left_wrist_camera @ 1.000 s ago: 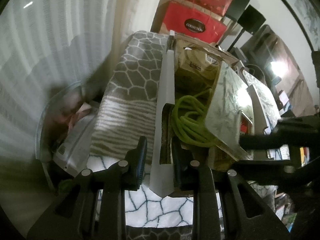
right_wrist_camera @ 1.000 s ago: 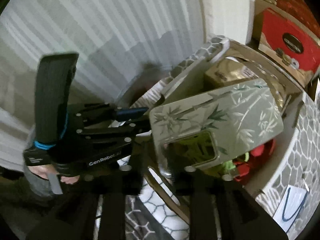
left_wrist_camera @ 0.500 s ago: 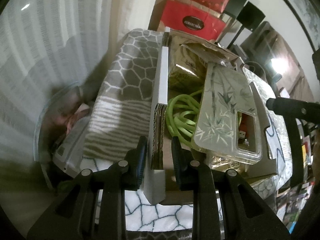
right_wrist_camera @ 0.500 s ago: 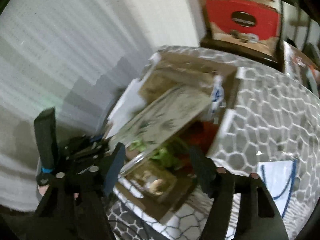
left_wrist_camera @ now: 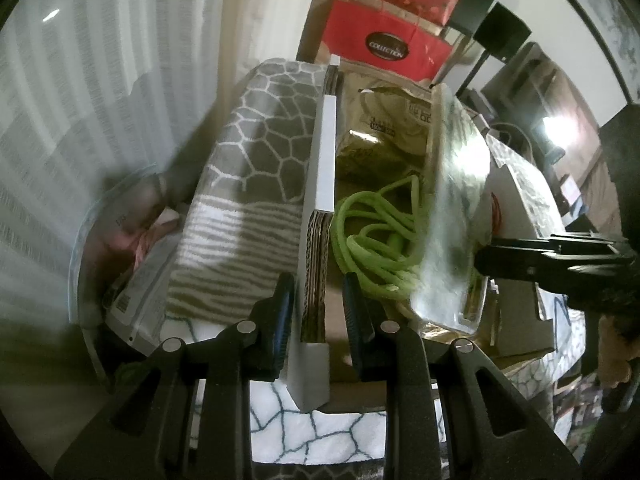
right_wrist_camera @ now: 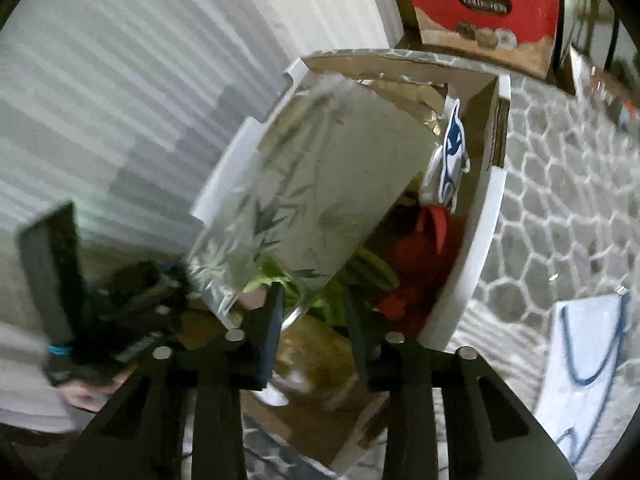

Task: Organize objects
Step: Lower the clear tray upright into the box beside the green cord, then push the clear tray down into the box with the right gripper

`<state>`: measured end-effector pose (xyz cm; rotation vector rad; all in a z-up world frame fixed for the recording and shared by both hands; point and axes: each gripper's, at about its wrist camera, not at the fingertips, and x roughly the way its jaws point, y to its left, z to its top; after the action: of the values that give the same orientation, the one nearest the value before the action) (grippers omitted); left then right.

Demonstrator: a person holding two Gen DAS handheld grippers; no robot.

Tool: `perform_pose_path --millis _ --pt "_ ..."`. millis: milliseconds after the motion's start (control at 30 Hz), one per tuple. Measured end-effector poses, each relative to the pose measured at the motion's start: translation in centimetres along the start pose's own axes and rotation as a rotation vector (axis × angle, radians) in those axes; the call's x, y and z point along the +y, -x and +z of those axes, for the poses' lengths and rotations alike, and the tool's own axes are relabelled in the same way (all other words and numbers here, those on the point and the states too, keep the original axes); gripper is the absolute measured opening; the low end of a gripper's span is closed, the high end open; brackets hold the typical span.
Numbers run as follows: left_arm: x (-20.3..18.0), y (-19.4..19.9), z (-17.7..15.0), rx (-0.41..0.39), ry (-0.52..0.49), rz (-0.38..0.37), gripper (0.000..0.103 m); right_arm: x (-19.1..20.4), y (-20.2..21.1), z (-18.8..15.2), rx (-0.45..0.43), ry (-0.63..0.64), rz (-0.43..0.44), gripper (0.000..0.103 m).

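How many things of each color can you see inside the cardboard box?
Green: 1, the coiled green cord
Red: 1, the red thing, too blurred to name
Gold: 1, the gold foil bag
Blue and white: 1, the blue-and-white packet
Bamboo print: 1, the bamboo-print case
Total: 5

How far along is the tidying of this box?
Done: the green cord, gold bag and red item lie in the cardboard box. In hand: the bamboo-print case leans on top of them, with the right tool open at its edge. The left tool straddles the box wall. Left: settling the case flat.
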<state>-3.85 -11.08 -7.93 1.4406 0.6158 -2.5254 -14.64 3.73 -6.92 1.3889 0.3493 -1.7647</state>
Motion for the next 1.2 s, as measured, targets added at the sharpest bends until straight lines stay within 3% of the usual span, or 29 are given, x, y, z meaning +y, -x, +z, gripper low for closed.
perform_pose_path --millis 67,233,700,933,1200 --pt "0.0 -0.1 0.0 0.002 0.000 0.000 0.022 0.5 -0.4 -0.1 -0.010 0.054 -0.087 0.018" --pt "0.1 0.0 0.0 0.006 -0.002 0.003 0.022 -0.2 -0.4 0.0 0.010 -0.010 -0.003 0.020" --pt "-0.2 -0.4 0.3 0.007 -0.010 0.018 0.022 -0.3 1.8 -2.1 -0.006 0.040 -0.135 0.013" --pt "-0.5 -0.5 0.2 0.004 -0.014 0.027 0.022 -0.8 2.9 -3.8 -0.067 -0.054 -0.118 0.010" --pt "-0.5 -0.4 0.3 -0.006 -0.018 0.032 0.022 -0.4 3.9 -3.5 -0.082 -0.046 -0.116 0.014"
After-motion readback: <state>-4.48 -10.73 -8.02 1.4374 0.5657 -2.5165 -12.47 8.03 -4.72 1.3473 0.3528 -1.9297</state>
